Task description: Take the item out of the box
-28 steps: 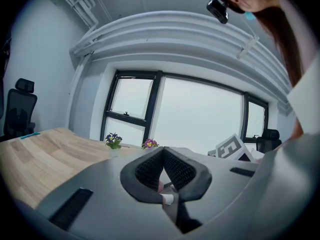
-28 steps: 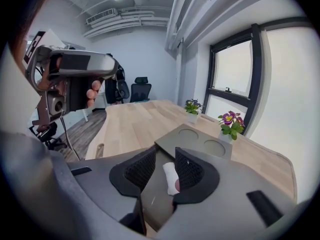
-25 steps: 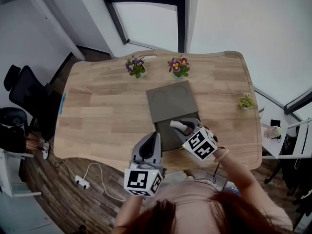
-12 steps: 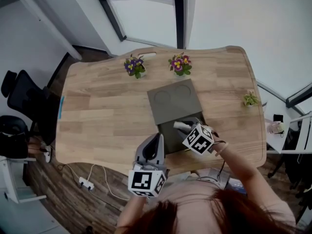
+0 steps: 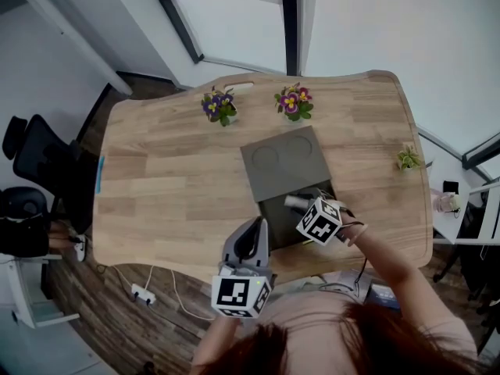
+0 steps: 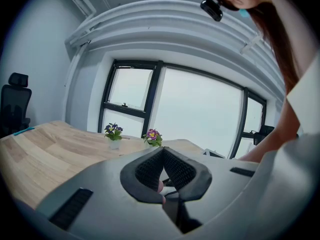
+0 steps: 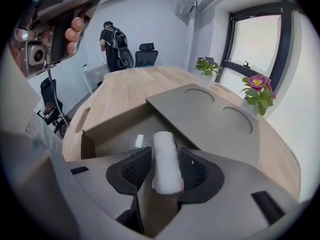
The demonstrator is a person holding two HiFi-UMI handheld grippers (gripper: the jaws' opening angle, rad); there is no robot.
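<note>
Right gripper point(image 5: 306, 207) is hanging over the open box with its jaws opening. The white roll point(image 7: 165, 159) sits between the pads, leaning on one of them, and doesn't look squeezed any more.

Biggest first: the wooden table point(image 5: 172, 170), then the grey box point(image 5: 273, 213) near the table's 6 o'clock edge, with its lid flap point(image 5: 285, 158) folded flat toward 12 o'clock. Left gripper point(image 5: 251, 233) is parked at the box's 7 o'clock, jaws pinched together on nothing.

The roll is over the box's 2 o'clock corner, so not really clear of it yet. Can't tell if its far end rests on anything.

My guess is it's a rolled cloth: light, soft, squishy, not fragile. I'd pinch it across the middle of its length, firmly enough to dent it. Grab an end and it'll probably droop or unroll.

Smallest thing: a little white slip point(image 7: 139, 140) on the box floor.
</note>
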